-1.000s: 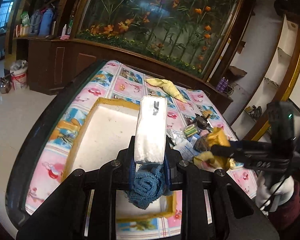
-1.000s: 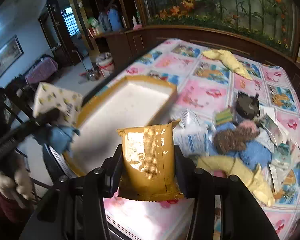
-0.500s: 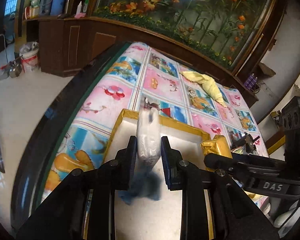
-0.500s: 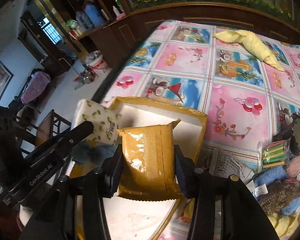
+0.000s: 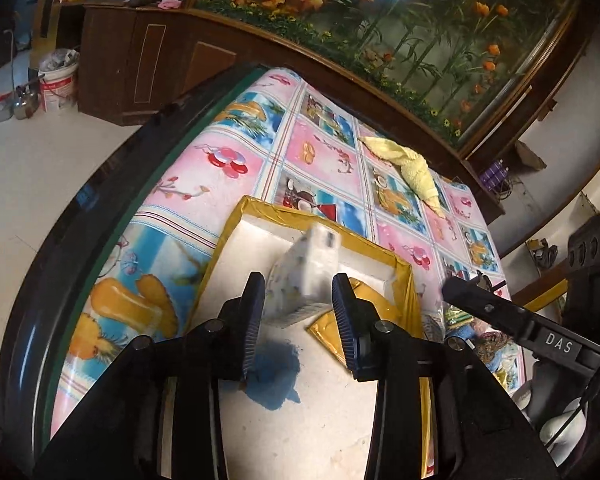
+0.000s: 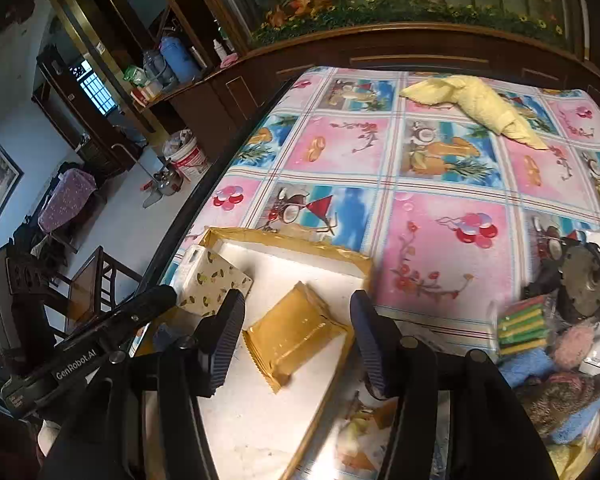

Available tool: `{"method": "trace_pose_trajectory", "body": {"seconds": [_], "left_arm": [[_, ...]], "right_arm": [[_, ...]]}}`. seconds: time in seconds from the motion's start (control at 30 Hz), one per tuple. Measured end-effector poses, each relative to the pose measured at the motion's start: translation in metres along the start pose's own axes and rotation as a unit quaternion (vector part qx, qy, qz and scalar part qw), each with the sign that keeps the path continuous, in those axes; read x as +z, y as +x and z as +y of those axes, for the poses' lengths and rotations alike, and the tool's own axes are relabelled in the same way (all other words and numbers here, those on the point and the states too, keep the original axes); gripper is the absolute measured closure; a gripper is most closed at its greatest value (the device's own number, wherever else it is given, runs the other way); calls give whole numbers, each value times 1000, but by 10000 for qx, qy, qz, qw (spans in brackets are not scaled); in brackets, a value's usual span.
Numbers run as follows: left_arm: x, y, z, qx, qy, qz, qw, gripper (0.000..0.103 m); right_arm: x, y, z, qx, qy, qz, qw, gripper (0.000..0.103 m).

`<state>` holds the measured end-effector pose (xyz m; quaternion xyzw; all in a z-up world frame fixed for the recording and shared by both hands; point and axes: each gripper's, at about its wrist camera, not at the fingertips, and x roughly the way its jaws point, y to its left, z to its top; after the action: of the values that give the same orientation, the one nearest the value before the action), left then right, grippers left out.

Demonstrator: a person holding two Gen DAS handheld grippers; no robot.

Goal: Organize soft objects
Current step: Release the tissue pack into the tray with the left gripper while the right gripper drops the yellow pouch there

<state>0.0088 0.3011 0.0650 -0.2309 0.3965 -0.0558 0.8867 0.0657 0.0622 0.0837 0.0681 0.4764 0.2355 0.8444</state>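
Tray (image 5: 236,240): tissue pack (image 5: 300,280), blue cloth (image 5: 274,372), gold pack (image 6: 296,332) now inside. Left claw (image 5: 298,320) and right claw (image 6: 296,340): jaws just opening, packs released between them. Outstanding: heap (image 6: 552,368) at 3 o'clock, yellow towel (image 6: 480,104) at 1 o'clock on worktop.

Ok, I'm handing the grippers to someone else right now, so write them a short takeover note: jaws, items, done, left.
Left gripper: jaws have just been opening; the white tissue pack sits between them, released or nearly so, over the tray. The blue cloth lies on the tray floor below.
Right gripper: jaws have just been opening; the gold packet lies free in the tray.
Done: tissue pack, blue cloth and gold packet are at the tray.
Left: the yellow towel at the far side of the table, and the pile of soft things and packets to the right of the tray.
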Motion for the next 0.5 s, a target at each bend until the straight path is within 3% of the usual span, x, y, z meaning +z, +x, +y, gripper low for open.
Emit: {"method": "trace_pose_trajectory", "body": {"seconds": [0.2,0.37,0.43,0.5], "left_arm": [[-5,-10,11,213,-56,-38,9997,68],[-19,-8,3,534,416,141,9976,67],[-27,2,-2,745,642,307,9947,61],[-33,17,-11,1051,970,481,9886,46]], "right_arm": [[-21,-30,-29,-115,80,-105,9998,47],[-42,-46,-46,-132,66,-149,9998,47],[-48,-50,-54,-105,130,-146,9998,47],[-53,-55,-61,-107,170,-152,9997,47]]}}
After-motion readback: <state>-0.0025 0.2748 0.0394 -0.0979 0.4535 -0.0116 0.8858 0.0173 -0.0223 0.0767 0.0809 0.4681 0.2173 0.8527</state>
